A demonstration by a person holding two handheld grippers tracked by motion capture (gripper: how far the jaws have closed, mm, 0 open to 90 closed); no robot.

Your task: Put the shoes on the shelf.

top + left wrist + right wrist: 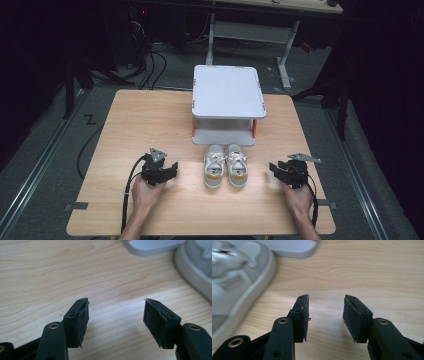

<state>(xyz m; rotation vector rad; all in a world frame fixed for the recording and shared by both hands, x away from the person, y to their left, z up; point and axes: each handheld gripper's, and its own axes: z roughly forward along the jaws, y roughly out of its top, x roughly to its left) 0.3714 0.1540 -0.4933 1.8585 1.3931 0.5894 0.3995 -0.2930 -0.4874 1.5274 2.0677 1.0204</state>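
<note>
A pair of grey and white sneakers [226, 165] stands side by side on the wooden table [150, 120], toes toward a small white two-level rack [227, 92]. My left gripper [172, 170] rests to the left of the shoes, jaws open with only bare wood between them [116, 312]. To the right of the shoes my right gripper [275, 169] is open too, nothing between its pads [325, 315]. The left shoe's sole edge [192, 272] shows at the right of the left gripper view. The right shoe's side [239, 280] is at the left of the right gripper view.
The rack's grey base [150, 247] stands just behind the shoes, with orange posts [254, 128] at its corners. A person's hands [145, 195] hold both grippers near the table's front edge. Dark floor, cables and a desk frame [285, 55] lie beyond the table.
</note>
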